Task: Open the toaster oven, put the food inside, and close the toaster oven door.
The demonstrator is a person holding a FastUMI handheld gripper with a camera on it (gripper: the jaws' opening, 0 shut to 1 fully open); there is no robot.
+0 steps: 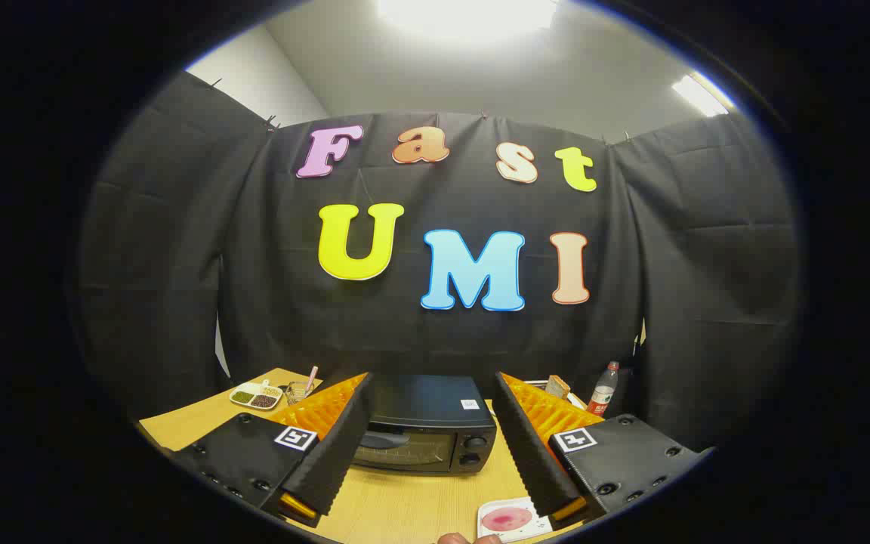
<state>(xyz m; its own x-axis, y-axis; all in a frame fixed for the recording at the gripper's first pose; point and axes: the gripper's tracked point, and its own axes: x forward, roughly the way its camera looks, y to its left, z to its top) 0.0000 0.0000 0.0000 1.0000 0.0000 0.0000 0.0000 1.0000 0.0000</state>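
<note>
A black toaster oven (427, 427) stands on the wooden table (405, 506), its glass door closed, two knobs on its right side. It sits beyond my fingertips, framed in the gap between them. My gripper (427, 491) is open, with nothing between the fingers; the orange-and-black fingers (337, 446) are spread wide. Near the right finger, closer to me, lies a white plate (514, 520) with a pink round piece of food on it. A fingertip of a person's hand (454, 539) shows just by the plate.
A white divided dish (256, 396) with dark and green fillings and a small glass with a pink stick (300, 390) stand left of the oven. To the right, behind the finger, are a piece of bread (556, 387) and a red-labelled bottle (603, 388).
</note>
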